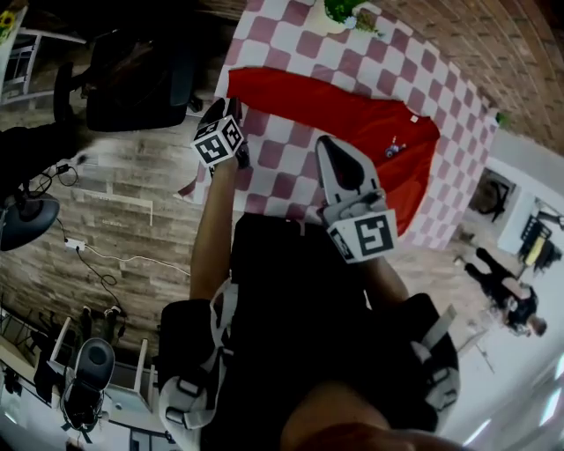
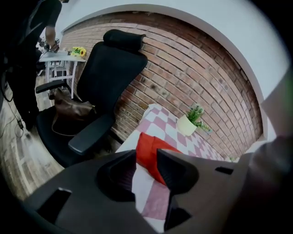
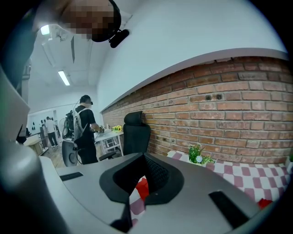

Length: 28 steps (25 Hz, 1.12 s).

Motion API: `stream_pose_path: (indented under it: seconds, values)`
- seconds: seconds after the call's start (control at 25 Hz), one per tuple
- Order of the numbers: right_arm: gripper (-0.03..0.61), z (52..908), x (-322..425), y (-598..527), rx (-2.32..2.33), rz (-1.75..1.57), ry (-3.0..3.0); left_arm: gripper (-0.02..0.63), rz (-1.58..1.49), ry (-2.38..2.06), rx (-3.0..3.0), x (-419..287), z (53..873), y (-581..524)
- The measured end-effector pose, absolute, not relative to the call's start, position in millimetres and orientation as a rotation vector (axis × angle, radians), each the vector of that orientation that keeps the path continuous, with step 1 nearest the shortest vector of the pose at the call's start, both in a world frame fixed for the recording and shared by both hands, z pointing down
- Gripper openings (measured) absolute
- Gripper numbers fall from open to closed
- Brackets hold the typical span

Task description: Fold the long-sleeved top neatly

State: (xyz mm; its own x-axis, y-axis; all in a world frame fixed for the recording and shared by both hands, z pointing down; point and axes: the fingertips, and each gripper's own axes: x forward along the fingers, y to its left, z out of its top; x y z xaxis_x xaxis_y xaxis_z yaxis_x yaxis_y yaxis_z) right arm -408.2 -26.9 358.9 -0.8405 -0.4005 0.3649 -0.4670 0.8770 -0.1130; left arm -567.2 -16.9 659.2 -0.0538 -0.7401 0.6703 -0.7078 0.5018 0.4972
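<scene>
Top (image 1: 352,123) one, red; potted plant (image 1: 345,12) one.

Left tool (image 1: 227,107), right tool (image 1: 328,145) grey; black-white marker cubes (image 1: 218,141); black clothing (image 1: 291,291).

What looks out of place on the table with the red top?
A small dark object sits on the red top near its collar; it is too small to identify. If loose, it would likely hinder folding. Otherwise the top lies spread on the checked cloth and the potted plant stands upright.
</scene>
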Motion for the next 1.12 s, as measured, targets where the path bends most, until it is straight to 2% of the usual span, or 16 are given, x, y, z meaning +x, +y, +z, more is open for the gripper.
stream_pose_path:
  seconds: [0.36,0.52,0.72,1.12]
  values:
    - [0.009,363.6,-417.4,-32.8,0.670,0.295,-2.692,0.121,-0.036,-1.706,1.155,-571.1,682.8,-31.5]
    - [0.008,365.4,-413.8,-37.1,0.699,0.297,-2.674,0.047,0.003,-1.733,1.163,-574.5,682.7,-33.9]
    - [0.008,367.9,-403.9,-40.4,0.744,0.299,-2.658,0.032,0.040,-1.762,1.225,-571.9,679.4,-35.5]
    - [0.008,376.3,-332.6,-47.1,0.901,0.228,-2.604,0.029,0.184,-1.870,1.523,-542.8,596.6,-56.8]
